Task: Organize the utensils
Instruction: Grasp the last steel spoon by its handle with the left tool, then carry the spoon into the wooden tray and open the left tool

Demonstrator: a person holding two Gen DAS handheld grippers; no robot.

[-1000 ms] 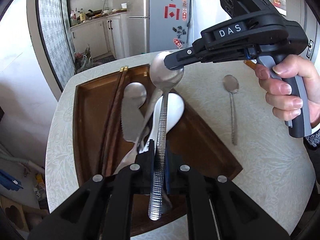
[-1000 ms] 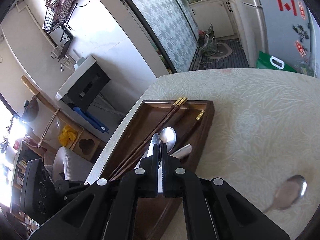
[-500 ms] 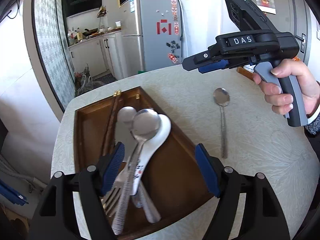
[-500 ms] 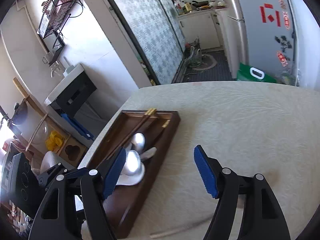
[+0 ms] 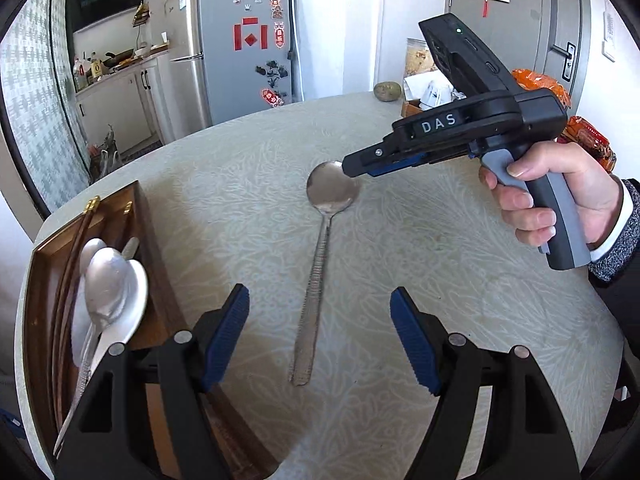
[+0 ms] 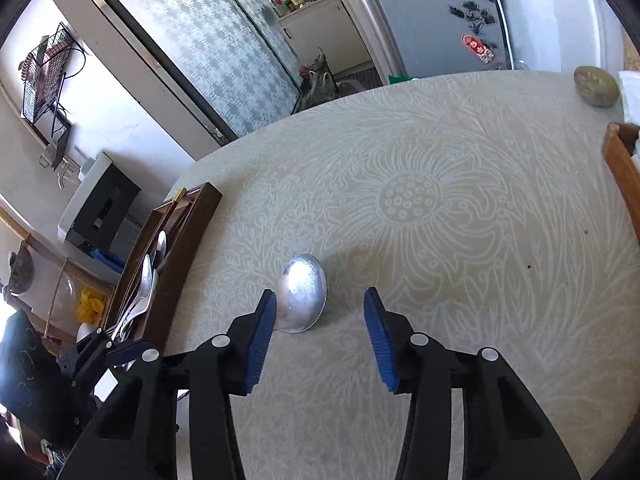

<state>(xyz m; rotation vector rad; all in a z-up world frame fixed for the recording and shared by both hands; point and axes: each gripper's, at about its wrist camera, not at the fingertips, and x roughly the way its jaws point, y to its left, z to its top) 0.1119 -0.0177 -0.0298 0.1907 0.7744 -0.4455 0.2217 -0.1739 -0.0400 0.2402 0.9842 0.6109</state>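
A metal spoon (image 5: 320,272) lies on the patterned table (image 5: 440,260), bowl pointing away from me. My left gripper (image 5: 318,320) is open, its blue pads either side of the handle's near end without touching it. My right gripper (image 6: 320,308) hovers over the spoon's bowl (image 6: 302,298). Its jaws are closing with the bowl between them, and the pads do not press on it. In the left wrist view the right gripper's fingertips (image 5: 360,164) sit just over the bowl. The wooden tray (image 5: 148,240) at the left holds several spoons (image 5: 108,280) and chopsticks (image 5: 76,240).
A round brownish lump (image 5: 387,91) sits at the table's far edge, with orange snack bags (image 5: 540,82) and a small box behind it. A wooden edge (image 6: 620,168) stands at the right. A person's hand (image 5: 560,196) holds the right gripper. The fridge (image 5: 236,48) stands beyond.
Both grippers let go of the spoon they held over the tray; it now lies in the tray. Both moved right to the spoon on the table, and the right jaws have narrowed.
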